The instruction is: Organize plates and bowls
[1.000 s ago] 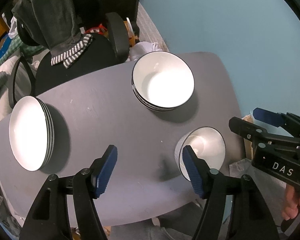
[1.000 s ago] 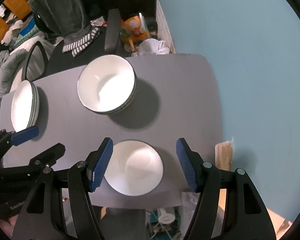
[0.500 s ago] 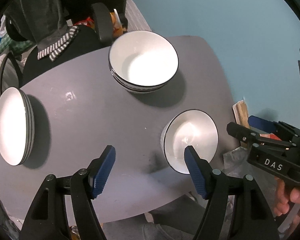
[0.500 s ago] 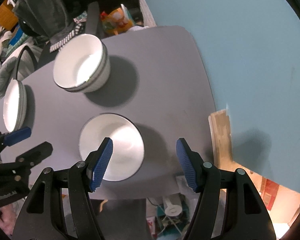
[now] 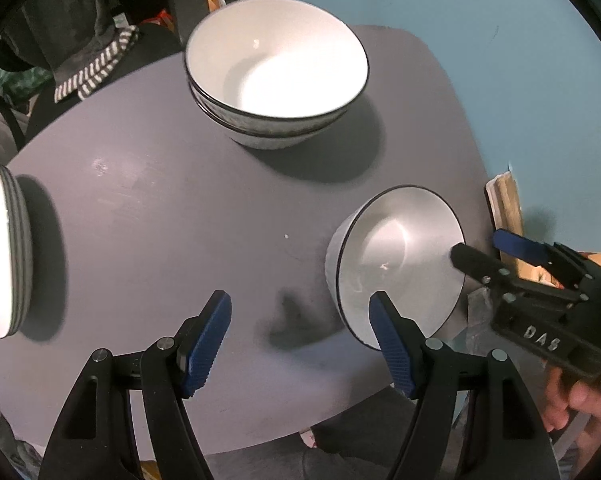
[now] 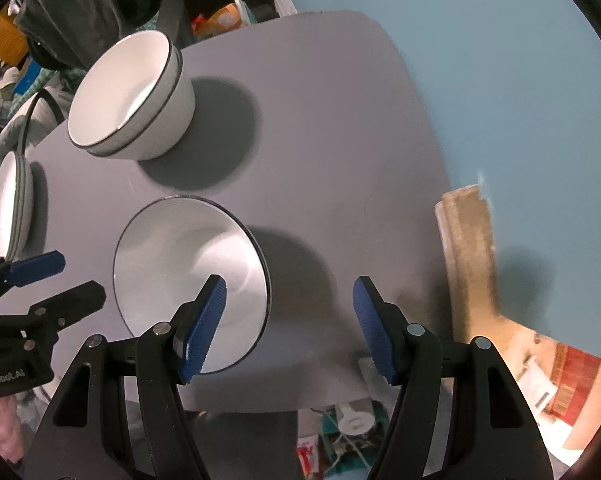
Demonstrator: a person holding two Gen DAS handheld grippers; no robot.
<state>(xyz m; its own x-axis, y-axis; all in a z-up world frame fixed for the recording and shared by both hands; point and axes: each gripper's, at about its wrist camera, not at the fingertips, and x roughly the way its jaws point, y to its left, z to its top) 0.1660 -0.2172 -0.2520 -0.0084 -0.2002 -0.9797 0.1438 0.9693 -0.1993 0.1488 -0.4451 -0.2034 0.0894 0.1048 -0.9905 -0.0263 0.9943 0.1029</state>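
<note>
A single white bowl with a dark rim (image 5: 396,256) (image 6: 188,272) sits near the right front edge of the grey table (image 5: 160,208) (image 6: 332,120). My right gripper (image 6: 288,304) (image 5: 490,248) hangs open over the bowl's right rim, with one finger over the inside and the other outside. A stack of bowls (image 5: 276,72) (image 6: 128,96) stands at the back. To the left lies a stack of plates (image 5: 0,248) (image 6: 10,204). My left gripper (image 5: 300,320) (image 6: 40,280) is open above bare table, just left of the single bowl.
A dark chair draped with clothes (image 5: 80,40) stands behind the table. A tan board (image 6: 466,248) leans against the blue wall on the right. Clutter lies on the floor below the table's front edge (image 6: 348,424).
Both grippers have come down toward the table, so the bowls look larger. The right gripper has shifted right, from straddling the whole single bowl to straddling its right rim.
</note>
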